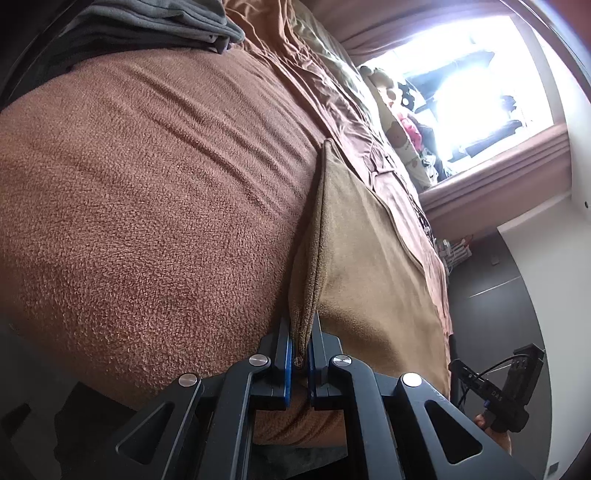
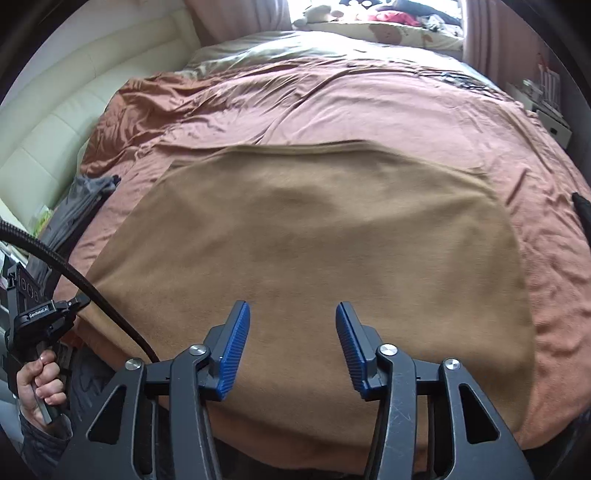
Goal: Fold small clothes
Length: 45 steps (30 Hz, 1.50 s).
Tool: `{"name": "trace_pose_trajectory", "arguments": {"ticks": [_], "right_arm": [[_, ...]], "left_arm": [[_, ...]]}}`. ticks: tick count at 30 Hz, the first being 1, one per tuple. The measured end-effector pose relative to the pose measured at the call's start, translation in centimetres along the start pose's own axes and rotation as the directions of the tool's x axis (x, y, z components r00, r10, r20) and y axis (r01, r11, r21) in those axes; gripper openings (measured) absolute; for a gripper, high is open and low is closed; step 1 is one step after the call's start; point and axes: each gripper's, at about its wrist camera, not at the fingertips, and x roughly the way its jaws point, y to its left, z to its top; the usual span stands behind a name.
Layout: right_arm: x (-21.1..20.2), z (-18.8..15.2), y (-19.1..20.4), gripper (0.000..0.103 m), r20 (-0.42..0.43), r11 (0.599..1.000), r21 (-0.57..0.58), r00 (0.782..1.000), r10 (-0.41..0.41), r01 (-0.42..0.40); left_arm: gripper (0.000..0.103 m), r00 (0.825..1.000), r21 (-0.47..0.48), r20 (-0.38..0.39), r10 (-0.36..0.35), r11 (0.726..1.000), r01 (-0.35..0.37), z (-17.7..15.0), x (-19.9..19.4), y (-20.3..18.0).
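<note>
Clearly we have a soft, limp tan garment [image 2: 314,236] spread flat on the bed cover [image 2: 332,103]. Our left gripper [image 1: 303,350] pinches its edge; our right gripper [image 2: 291,321] hovers agape, empty. We'd grab the 6 o'clock hem; fleece should slump, not slip.

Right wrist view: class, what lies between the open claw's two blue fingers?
Only the flat tan fleece cloth shows between the right claw fingers; nothing is gripped.

Window [image 1: 476,96] overexposed, its contents unreadable. Soft toys [image 1: 397,122] on the sill too small to identify. Brown garment [image 2: 314,240]: near edge hidden behind right gripper [image 2: 292,347] body. Grey clothing [image 1: 147,22] cropped by frame edge.
</note>
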Motion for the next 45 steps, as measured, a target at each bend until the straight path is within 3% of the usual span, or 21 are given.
{"name": "trace_pose_trajectory", "arguments": {"ticks": [7,12,18,33,45], "right_arm": [[4.4,-1.4,1.8,0.036,-0.1,0.996,-0.086,0.994,-0.047,0.039],[4.6,-1.4,3.2,0.03,-0.099,0.985,-0.159,0.991,-0.087,0.071],[6.2,1.1,3.5,0.023,-0.093,0.986,-0.144,0.991,-0.099,0.085],[13.9,9.2,1.3,0.023,-0.131,0.994,-0.074,0.988,-0.088,0.079],[17.2,13.8,0.3,0.023,-0.113,0.993,-0.058,0.987,-0.111,0.105]], "left_arm": [[0.006,0.998,0.0,0.052,-0.023,1.0,0.023,-1.0,-0.3,0.5],[0.006,0.998,-0.022,0.06,-0.032,0.999,0.033,-1.2,-0.6,0.8],[0.006,0.998,-0.051,0.058,-0.017,0.998,0.02,-1.3,-0.5,0.6],[0.006,0.998,-0.117,0.061,0.035,0.993,-0.028,-1.2,0.1,-0.3],[0.006,0.997,-0.152,0.062,0.047,0.988,-0.037,-0.9,0.4,-0.1]]}}
